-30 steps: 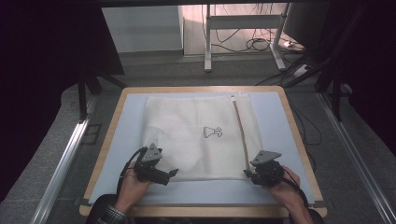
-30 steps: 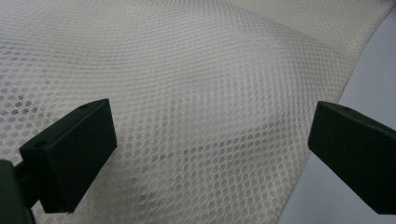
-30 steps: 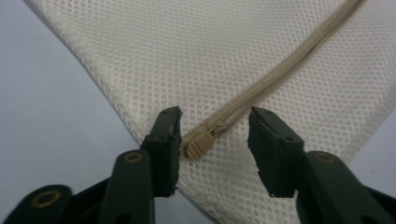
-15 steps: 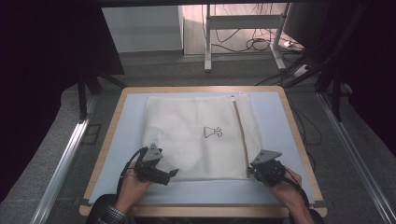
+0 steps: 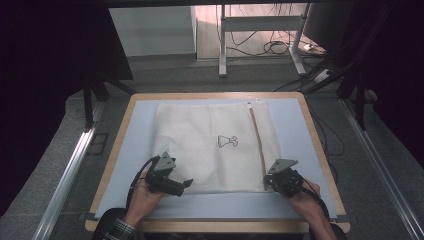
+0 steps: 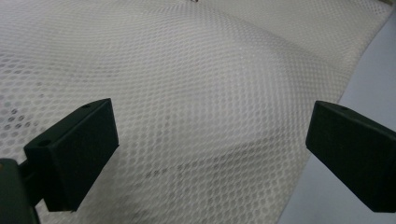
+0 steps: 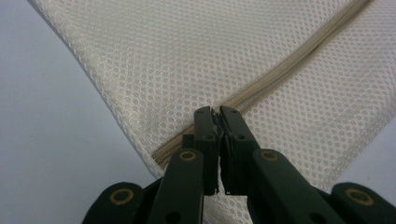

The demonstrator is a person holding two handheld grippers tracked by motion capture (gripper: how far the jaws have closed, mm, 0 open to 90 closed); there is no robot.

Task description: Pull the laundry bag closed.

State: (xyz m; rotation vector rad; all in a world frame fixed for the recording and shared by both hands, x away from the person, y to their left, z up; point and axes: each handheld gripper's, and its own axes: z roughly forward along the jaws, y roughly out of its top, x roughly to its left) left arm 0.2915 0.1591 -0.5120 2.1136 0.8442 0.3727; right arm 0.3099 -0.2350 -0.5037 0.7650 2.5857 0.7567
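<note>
The left gripper (image 5: pixel 186 184) sits at seven o'clock on the desk (image 5: pixel 130 135), its jaws standing wide apart over the near left part of the white mesh laundry bag (image 5: pixel 205 145), not pinching it. The bag lies flat at the desk's middle. At five o'clock, the right gripper (image 7: pixel 219 112) has just been closing and is clamped together on the bag's tan zipper (image 7: pixel 299 58) at its near end.

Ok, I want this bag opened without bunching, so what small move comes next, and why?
Probably lower the left gripper and pinch the mesh bag to hold it down. Its jaws stand wide open over the mesh, while the right gripper has just closed on the near end of the zip, ready to pull.
</note>
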